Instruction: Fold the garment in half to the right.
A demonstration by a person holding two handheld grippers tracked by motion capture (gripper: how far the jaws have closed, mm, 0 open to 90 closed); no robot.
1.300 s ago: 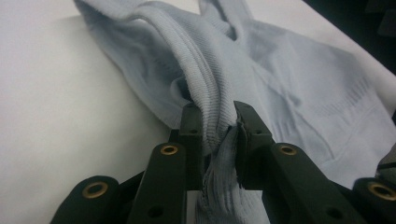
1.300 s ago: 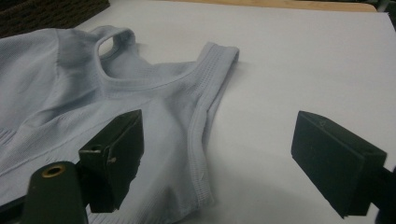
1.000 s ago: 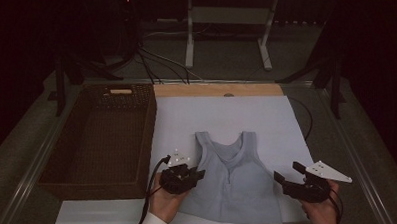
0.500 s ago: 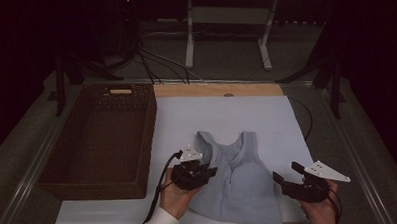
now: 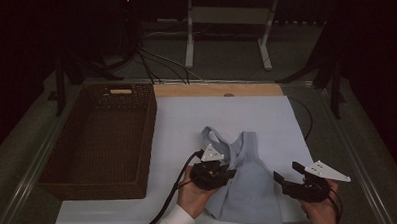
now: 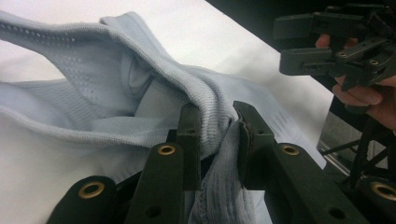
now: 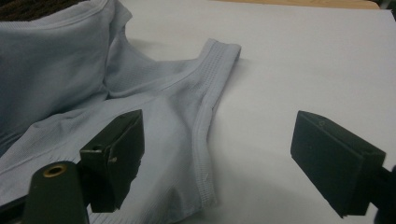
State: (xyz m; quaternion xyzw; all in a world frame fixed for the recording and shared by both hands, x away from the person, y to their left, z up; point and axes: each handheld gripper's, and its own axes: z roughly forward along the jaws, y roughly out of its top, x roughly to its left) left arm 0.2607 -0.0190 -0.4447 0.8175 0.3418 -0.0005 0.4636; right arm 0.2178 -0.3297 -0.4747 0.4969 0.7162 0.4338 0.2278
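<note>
My left gripper (image 5: 227,174) pinches a bunched fold of the pale blue tank top (image 5: 249,190), lifting its left side over the middle. My right gripper (image 5: 285,178) hovers with jaws spread wide beside the garment's right hem, gripping nothing. The top lies near the front edge of the white sheet (image 5: 187,127); bare sheet stretches behind it, and the wicker basket (image 5: 100,140) borders the left.

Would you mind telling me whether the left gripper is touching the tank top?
Touching. In the left gripper view, the left gripper has both jaws pressed on a bunched fold of the tank top.
</note>
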